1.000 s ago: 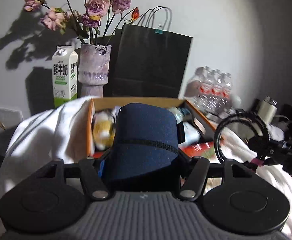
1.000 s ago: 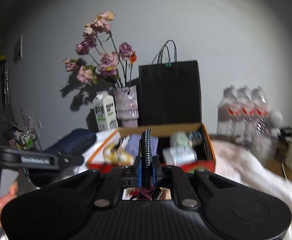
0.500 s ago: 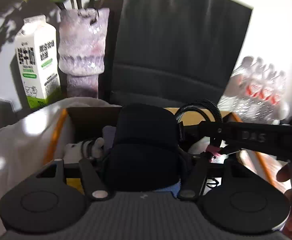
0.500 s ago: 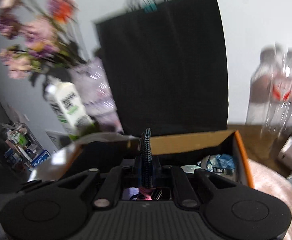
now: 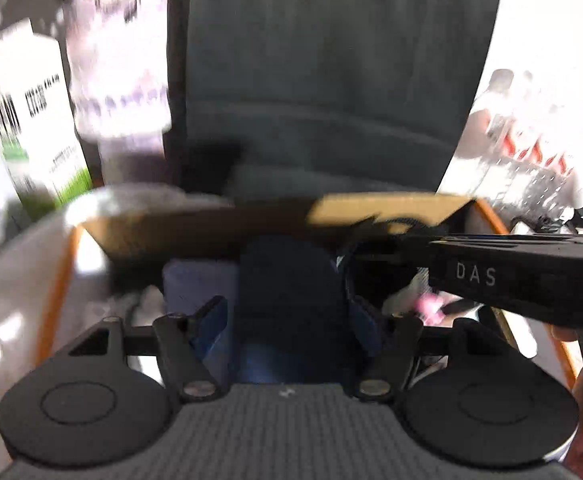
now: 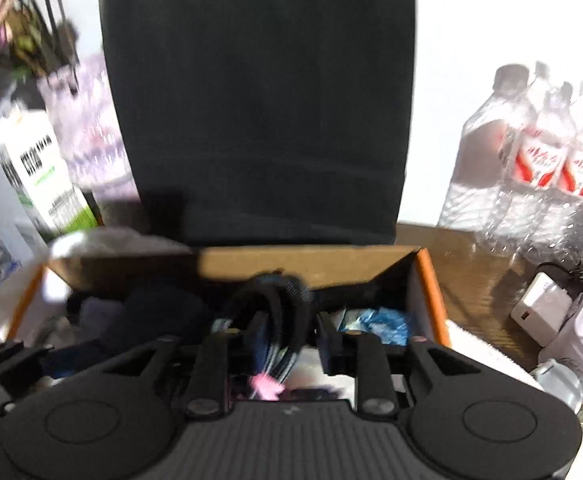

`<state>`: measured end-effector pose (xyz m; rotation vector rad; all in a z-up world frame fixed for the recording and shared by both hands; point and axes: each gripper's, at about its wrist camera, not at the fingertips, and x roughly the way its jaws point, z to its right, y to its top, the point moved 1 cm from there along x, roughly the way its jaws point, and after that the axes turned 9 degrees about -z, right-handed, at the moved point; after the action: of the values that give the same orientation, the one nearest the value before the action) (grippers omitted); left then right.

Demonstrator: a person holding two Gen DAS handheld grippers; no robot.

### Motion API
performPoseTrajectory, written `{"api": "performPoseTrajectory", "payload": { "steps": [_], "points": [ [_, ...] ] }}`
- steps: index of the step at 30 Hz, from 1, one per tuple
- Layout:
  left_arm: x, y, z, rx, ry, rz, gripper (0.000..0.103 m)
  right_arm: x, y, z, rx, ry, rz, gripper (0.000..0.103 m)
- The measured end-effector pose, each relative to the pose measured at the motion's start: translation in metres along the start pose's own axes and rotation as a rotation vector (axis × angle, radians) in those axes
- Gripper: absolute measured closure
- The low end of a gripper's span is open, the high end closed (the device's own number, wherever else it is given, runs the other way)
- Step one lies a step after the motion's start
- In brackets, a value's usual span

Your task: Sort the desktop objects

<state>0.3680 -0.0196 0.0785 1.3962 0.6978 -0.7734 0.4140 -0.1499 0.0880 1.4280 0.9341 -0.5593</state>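
My left gripper (image 5: 291,312) is shut on a dark blue case (image 5: 291,280) and holds it low inside the orange-rimmed cardboard box (image 5: 391,206). My right gripper (image 6: 287,332) stands with its fingers spread, a coiled black braided cable (image 6: 271,300) with a pink tie between them, over the same box (image 6: 427,276). The cable leans left and looks loose between the fingers. The right gripper also shows in the left wrist view (image 5: 491,276), beside the case. Both views are blurred.
A black paper bag (image 6: 259,100) stands right behind the box. A milk carton (image 5: 23,120) and a vase (image 5: 119,76) stand at back left. Water bottles (image 6: 539,148), a white charger (image 6: 539,308) and a tin sit to the right. White cloth lies left of the box.
Both grippers have moved forward and down into the box. The right fingers have spread apart and the cable has tipped over. The case has sunk lower in the box.
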Motion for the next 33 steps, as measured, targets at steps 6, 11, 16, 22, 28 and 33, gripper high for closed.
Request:
{"api": "performPoseTrajectory", "payload": {
  "steps": [6,11,16,22,28,33],
  "points": [
    [-0.048,0.0,-0.015,-0.029,0.054,0.031,0.042,-0.049,-0.007,-0.005,-0.012,-0.041,0.072,0.035],
    [-0.083,-0.016,-0.03,-0.055,0.059,0.023,0.043,-0.087,-0.023,-0.011,-0.035,-0.051,0.094,0.029],
    [-0.125,-0.055,-0.036,-0.042,0.069,0.043,0.05,-0.127,-0.063,-0.022,-0.109,-0.036,0.105,0.025],
    [-0.163,-0.122,-0.028,-0.078,0.009,0.072,0.089,-0.172,-0.133,-0.026,-0.132,0.006,0.161,0.018],
    [-0.203,-0.227,-0.023,-0.013,-0.071,0.17,0.098,-0.213,-0.234,-0.027,-0.139,0.035,0.242,0.014],
    [-0.227,-0.313,-0.015,0.023,-0.056,0.191,0.042,-0.222,-0.325,-0.025,-0.104,0.025,0.25,0.009]
  ]
}}
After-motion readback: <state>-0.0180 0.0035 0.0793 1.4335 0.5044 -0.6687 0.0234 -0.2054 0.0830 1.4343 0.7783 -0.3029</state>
